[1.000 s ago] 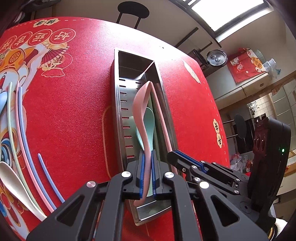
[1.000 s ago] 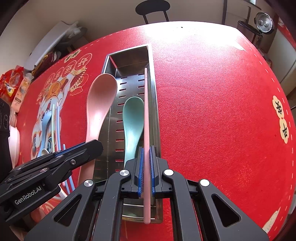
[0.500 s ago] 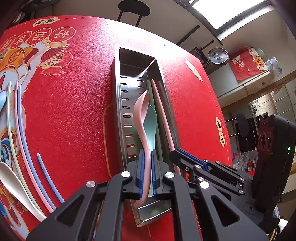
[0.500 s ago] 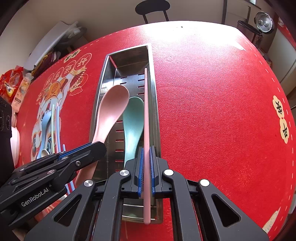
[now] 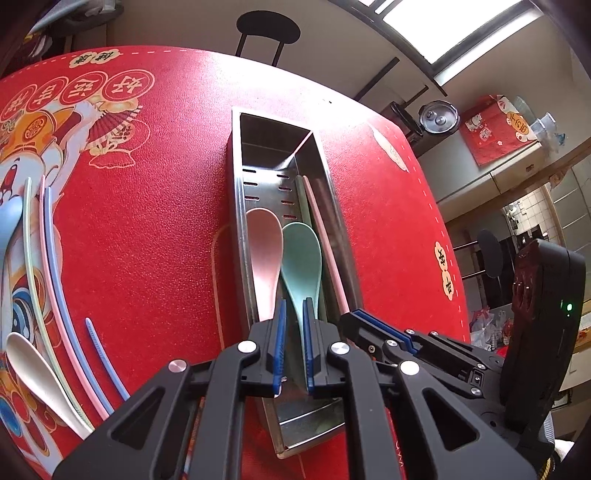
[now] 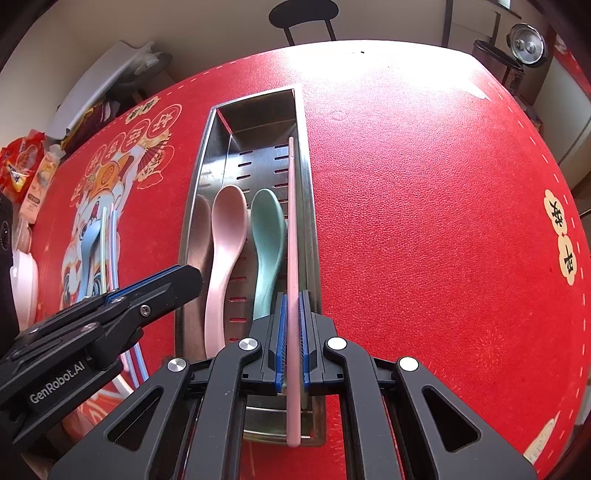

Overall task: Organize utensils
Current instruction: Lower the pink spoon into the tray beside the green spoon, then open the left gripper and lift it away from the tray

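A long steel tray (image 5: pixel 236 184) (image 6: pixel 307 184) lies on the red mat. In it a pink spoon (image 5: pixel 264 251) (image 6: pixel 225 229) and a green spoon (image 5: pixel 301 258) (image 6: pixel 267 229) rest side by side, bowls away from me. My left gripper (image 5: pixel 294 306) (image 6: pixel 184 275) hovers over the tray's near end, its jaws a narrow slit apart and gripping nothing. The pink spoon's handle passes left of its pads. My right gripper (image 6: pixel 291 295) (image 5: pixel 351 317) is shut on a pink chopstick (image 6: pixel 291 221) (image 5: pixel 325 236) that runs along the tray's right wall.
Left of the tray on the mat lie a white spoon (image 5: pixel 29 365), a blue spoon (image 5: pixel 7 229) and several loose chopsticks (image 5: pixel 55 277). A chair (image 5: pixel 267 27) stands beyond the far table edge. Packets and a white object (image 6: pixel 103 74) crowd the far left.
The pink spoon, held raised and on edge in my left jaws, has dropped flat into the tray beside the green spoon and is out of the jaws. The right gripper and chopstick have not moved.
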A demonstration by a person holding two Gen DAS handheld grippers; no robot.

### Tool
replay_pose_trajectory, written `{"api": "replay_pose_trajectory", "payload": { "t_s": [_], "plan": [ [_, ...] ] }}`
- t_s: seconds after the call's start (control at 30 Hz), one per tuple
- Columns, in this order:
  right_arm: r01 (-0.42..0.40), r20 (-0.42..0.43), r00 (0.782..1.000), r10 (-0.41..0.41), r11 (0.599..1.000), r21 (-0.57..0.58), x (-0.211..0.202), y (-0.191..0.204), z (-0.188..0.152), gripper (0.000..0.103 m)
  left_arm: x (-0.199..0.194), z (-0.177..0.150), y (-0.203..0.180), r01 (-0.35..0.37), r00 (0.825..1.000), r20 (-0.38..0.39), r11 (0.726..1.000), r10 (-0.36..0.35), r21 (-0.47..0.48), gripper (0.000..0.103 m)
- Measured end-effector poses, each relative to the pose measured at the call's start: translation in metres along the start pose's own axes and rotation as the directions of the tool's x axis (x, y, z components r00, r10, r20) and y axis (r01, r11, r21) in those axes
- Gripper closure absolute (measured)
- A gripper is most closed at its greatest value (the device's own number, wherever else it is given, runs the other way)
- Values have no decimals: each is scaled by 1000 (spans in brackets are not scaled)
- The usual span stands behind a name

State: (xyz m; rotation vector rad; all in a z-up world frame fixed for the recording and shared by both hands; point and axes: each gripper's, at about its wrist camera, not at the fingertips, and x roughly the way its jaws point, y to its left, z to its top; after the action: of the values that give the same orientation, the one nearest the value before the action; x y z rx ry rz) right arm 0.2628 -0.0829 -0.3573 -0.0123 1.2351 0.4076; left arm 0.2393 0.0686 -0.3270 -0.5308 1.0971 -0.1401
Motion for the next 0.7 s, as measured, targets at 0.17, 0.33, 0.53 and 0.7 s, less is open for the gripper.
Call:
{"api": "replay_pose_trajectory", "payload": {
  "t_s": [0.17, 0.33, 0.53, 0.7],
  "plan": [
    [3, 1, 1000, -3, 1000, 2, 0, 0, 0, 97, -17, 3, -2, -16, 999, 31, 999, 14, 47, 95],
    [10, 2, 1000, -10, 1000, 5, 0, 2, 1, 97, -37, 4, 4, -59, 996, 68, 996, 54, 74, 92],
    [23, 1, 1000, -23, 1000, 5, 0, 3, 3, 97, -61, 4, 28, -118, 988, 106, 990, 110, 72, 88],
    [40, -3, 999, -40, 999, 4, 3, 6, 3, 97, -70, -1, 49, -147, 983, 114, 988, 142, 35, 83]
  ]
}}
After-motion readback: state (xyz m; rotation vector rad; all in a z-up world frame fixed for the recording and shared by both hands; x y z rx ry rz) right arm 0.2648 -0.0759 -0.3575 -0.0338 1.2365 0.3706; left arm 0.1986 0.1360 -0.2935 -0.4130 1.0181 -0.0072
